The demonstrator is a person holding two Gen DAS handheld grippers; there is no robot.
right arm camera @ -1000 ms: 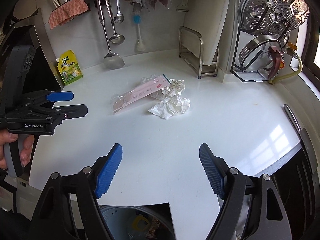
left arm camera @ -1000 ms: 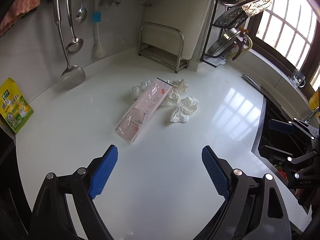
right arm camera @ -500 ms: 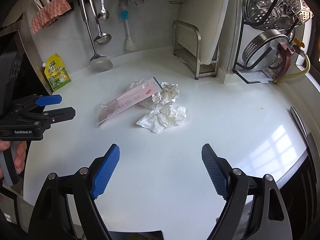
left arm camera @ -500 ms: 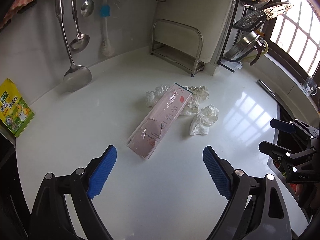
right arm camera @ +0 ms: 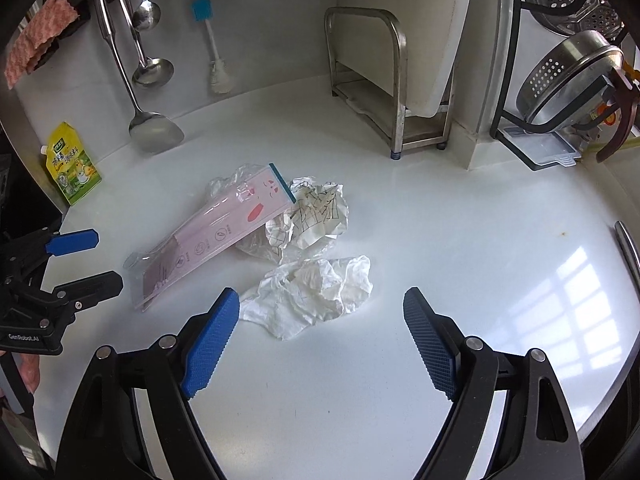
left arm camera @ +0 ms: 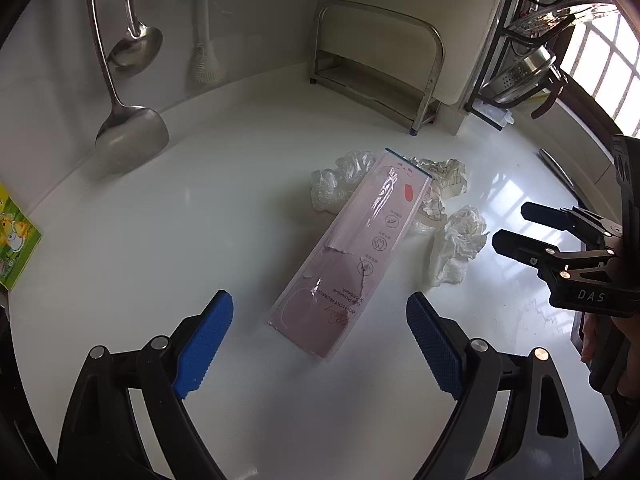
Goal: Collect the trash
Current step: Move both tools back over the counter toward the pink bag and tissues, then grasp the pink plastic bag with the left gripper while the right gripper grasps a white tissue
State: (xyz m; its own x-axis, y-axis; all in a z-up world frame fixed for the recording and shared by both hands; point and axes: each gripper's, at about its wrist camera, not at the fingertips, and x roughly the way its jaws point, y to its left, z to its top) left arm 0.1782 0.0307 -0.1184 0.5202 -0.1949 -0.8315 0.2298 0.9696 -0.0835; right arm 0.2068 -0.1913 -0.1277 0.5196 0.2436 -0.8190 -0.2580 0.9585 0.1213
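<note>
Both grippers are spread wide and hold nothing: left gripper (left arm camera: 319,334), right gripper (right arm camera: 321,337). At my twelve o'clock on the bench (right arm camera: 440,240) lie a light, slippery plastic packet (left arm camera: 352,252) and soft crumpled tissue (right arm camera: 316,294). I would pinch the packet's near end and squeeze the tissue's middle.

Surface (right arm camera: 460,248): glossy white, smooth, mirrors the window. Pink package (left arm camera: 352,248): clear glossy plastic over printed card. White tissue (right arm camera: 316,296): matt crumpled paper. Checked wrapper (right arm camera: 320,208): creased paper. Thin film (left arm camera: 340,180): translucent crinkled plastic. Ladles (right arm camera: 154,130) and rack (right arm camera: 396,92): polished or brushed steel. Left tongs (left arm camera: 318,344), right tongs (right arm camera: 320,340): matt black plastic frame, blue knurled rubbery pads (right arm camera: 210,346).
</note>
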